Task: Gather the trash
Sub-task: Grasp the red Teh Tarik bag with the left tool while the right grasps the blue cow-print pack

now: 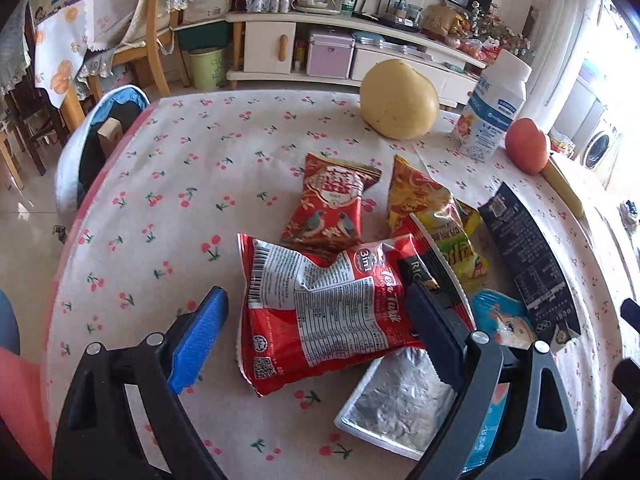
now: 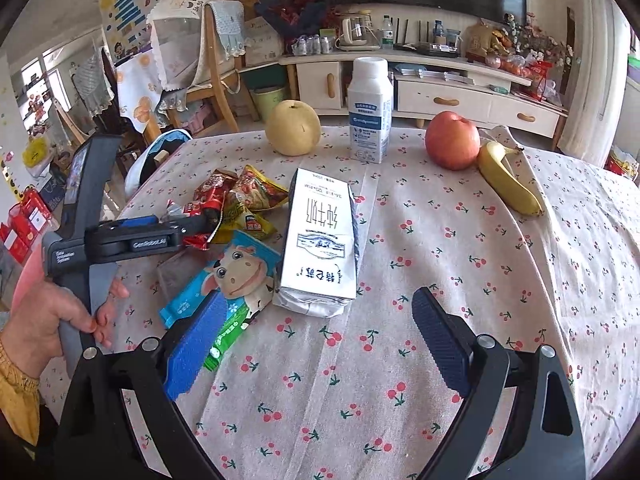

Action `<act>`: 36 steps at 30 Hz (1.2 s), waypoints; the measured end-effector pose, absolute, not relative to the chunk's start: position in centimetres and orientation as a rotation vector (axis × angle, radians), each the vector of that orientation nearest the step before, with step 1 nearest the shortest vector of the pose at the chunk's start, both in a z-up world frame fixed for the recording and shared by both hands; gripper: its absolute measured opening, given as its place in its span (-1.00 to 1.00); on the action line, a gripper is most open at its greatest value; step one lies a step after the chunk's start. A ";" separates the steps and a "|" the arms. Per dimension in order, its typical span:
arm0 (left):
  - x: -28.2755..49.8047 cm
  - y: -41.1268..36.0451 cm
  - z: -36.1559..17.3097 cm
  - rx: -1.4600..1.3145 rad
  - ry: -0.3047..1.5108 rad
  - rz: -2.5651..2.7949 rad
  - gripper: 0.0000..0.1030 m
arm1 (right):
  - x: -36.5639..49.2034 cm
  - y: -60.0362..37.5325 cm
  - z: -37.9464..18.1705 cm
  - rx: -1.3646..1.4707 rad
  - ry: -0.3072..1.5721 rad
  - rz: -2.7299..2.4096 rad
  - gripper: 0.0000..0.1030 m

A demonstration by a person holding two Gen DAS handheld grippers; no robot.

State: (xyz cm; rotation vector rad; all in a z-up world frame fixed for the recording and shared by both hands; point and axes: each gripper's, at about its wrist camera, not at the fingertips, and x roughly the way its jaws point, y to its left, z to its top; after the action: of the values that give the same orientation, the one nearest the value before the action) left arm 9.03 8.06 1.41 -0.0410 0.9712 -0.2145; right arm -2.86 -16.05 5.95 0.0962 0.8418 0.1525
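**Left claw lined up on the red packet**

The red packet lies crumpled on top of the litter pile, near the left edge of the cherry-print surface. The left claw is spread wide, one finger either side of it, not yet pinching: the pickup step, by my reading. Next it should close on the packet, then lift. The right claw hangs open beside the flattened milk carton, holding nothing.

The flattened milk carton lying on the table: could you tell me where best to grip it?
Grip the flattened milk carton across its narrow width, descending from above at its near, crimped end: it lies flat, lengthwise away from the right gripper, whose open jaws already face that end.
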 end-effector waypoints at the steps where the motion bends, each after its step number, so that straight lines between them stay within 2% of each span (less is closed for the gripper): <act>1: 8.8 7.8 1.3 -0.051 0.984 -0.235 0.77 | -2.6 -16.3 5.9 0.108 0.847 0.149 0.80; 11: 3.5 2.6 1.6 0.127 1.067 -0.553 0.77 | -2.0 -17.5 4.9 0.174 0.906 0.148 0.80; 16: 2.9 2.7 2.8 0.173 1.004 -0.543 0.77 | -2.4 -17.3 4.6 0.199 0.951 0.181 0.80; 20: 2.0 3.0 4.1 0.346 0.897 -0.549 0.77 | -3.0 -16.9 4.0 0.237 1.014 0.229 0.80; 27: 0.8 3.1 4.1 0.592 0.770 -0.641 0.77 | -4.1 -13.2 3.1 0.063 1.053 0.273 0.80; 36: 1.0 1.9 2.9 0.546 0.801 -0.753 0.77 | -3.7 -13.6 1.4 -0.059 1.113 0.186 0.71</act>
State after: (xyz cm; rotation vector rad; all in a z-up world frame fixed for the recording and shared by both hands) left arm 0.98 1.91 2.95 0.5456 0.8005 -0.7533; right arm -3.69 -13.56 1.39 -0.0587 1.1127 0.1860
